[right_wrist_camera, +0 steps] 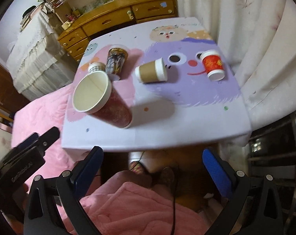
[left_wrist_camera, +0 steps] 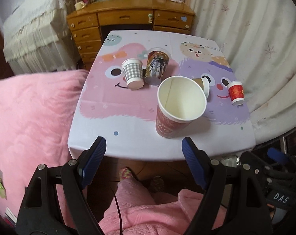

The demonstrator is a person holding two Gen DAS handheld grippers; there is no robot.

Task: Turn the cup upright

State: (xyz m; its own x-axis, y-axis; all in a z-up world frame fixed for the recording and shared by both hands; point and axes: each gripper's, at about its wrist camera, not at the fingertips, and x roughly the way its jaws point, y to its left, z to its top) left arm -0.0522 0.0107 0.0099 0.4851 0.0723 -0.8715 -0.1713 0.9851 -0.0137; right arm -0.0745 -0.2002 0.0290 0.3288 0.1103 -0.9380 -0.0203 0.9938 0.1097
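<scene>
A tall dark-red paper cup (left_wrist_camera: 177, 107) (right_wrist_camera: 104, 101) stands upright, mouth open, near the table's front edge. A grey checked cup (left_wrist_camera: 132, 74) (right_wrist_camera: 96, 67), a dark printed cup (left_wrist_camera: 156, 67) (right_wrist_camera: 115, 61) and a small red cup (left_wrist_camera: 236, 92) (right_wrist_camera: 213, 64) stand upside down. A brown sleeved cup (right_wrist_camera: 151, 72) (left_wrist_camera: 203, 85) lies on its side. My left gripper (left_wrist_camera: 144, 146) is open and empty in front of the table edge. My right gripper (right_wrist_camera: 152, 160) is open and empty, below the front edge.
The small table (left_wrist_camera: 128, 145) has a cartoon cloth. A pink bed (left_wrist_camera: 30, 127) is on the left, a white curtain (left_wrist_camera: 255, 39) on the right, a wooden desk (left_wrist_camera: 128, 17) behind. The person's pink-clad legs (right_wrist_camera: 128, 205) are below. The left gripper's body (right_wrist_camera: 26, 156) shows at left.
</scene>
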